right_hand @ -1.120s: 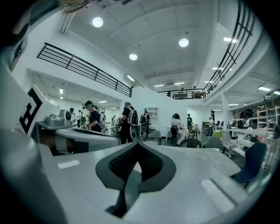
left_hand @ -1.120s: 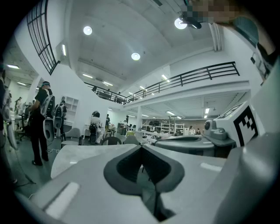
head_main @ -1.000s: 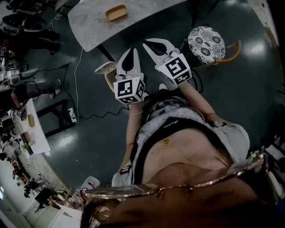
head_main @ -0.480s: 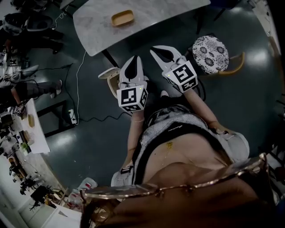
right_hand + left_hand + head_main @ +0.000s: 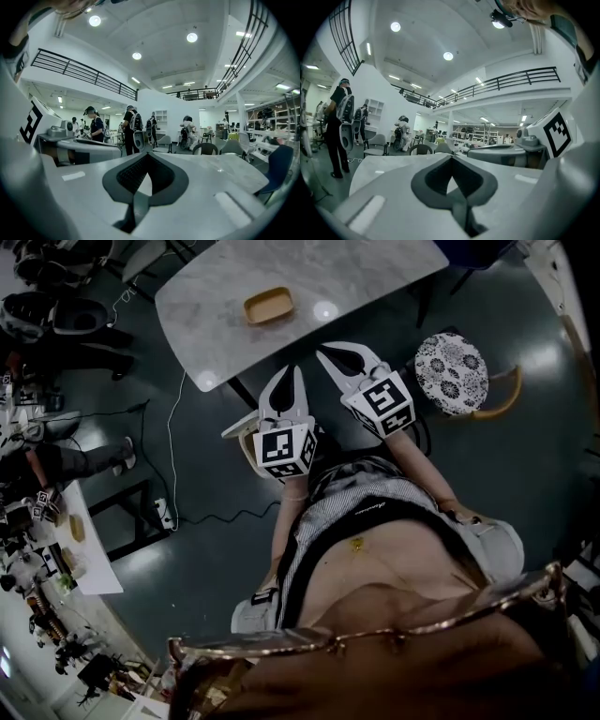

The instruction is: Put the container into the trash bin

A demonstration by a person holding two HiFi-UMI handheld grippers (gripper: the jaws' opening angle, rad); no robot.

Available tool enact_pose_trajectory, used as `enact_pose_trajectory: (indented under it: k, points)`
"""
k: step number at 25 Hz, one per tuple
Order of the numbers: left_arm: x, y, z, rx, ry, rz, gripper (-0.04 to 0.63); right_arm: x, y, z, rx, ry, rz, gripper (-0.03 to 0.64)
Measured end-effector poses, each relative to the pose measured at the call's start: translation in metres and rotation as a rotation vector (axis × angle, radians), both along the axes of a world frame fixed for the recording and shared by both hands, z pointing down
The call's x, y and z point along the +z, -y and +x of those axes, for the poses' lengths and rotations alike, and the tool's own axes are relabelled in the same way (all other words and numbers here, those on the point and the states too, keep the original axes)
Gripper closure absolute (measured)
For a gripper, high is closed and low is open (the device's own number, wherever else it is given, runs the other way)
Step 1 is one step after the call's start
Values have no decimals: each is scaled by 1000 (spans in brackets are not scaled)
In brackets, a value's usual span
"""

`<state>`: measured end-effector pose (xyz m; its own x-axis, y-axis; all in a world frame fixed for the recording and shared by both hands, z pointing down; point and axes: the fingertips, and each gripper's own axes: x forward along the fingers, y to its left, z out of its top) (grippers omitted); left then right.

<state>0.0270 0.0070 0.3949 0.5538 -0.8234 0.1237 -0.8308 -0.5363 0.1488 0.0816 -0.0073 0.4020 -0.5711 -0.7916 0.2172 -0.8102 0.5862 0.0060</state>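
While facing the table point(image 5: 375, 268), holds left gripper point(image 5: 296, 371) and right gripper point(image 5: 328, 352) near its edge, jaws together, empty; container point(image 5: 269, 306) atop the table.

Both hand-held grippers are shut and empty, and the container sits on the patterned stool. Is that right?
Not quite. The head view shows the container on the marble table, not on the patterned stool. The left hand-held gripper and right hand-held gripper are shut and empty, as you said.
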Motion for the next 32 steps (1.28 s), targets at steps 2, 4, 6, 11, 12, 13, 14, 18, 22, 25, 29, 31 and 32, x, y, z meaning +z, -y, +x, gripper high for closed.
enact_pose_trajectory:
  k: [2, 4, 6, 11, 12, 13, 14, 18, 22, 25, 29, 31, 32]
  points:
    - [0, 18, -7, 13, -11, -6, 595, 0, 18, -8, 14, -2, -4, 595]
    - [1, 33, -16, 25, -15, -15, 595, 2, 32, -16, 27, -2, -12, 595]
    - [4, 47, -24, 38, -17, -24, 595, 4, 46, -23, 41, -2, -21, 595]
    - [10, 77, -41, 73, -29, -40, 595, 12, 73, -43, 60, -12, -35, 595]
    - [11, 82, -43, 77, -30, -42, 595, 13, 78, -46, 63, -15, -36, 595]
    - [12, 86, -45, 80, -31, -45, 595, 15, 82, -48, 66, -18, -39, 595]
    - [14, 91, -46, 82, -32, -49, 595, 17, 87, -50, 69, -20, -44, 595]
    - [18, 110, -49, 82, -33, -67, 595, 25, 105, -51, 74, -36, -74, 595]
    - [22, 129, -52, 66, -28, -74, 595, 31, 123, -52, 58, -44, -95, 595]
    - [20, 150, -50, 48, -24, -75, 595, 30, 145, -50, 36, -41, -95, 595]
    - [20, 186, -38, 18, -12, -73, 595, 28, 185, -40, -3, -37, -86, 595]
    - [20, 204, -32, -4, -10, -75, 595, 27, 204, -36, -33, -37, -84, 595]
    - [21, 212, -29, -13, -8, -76, 595, 27, 213, -35, -46, -36, -83, 595]
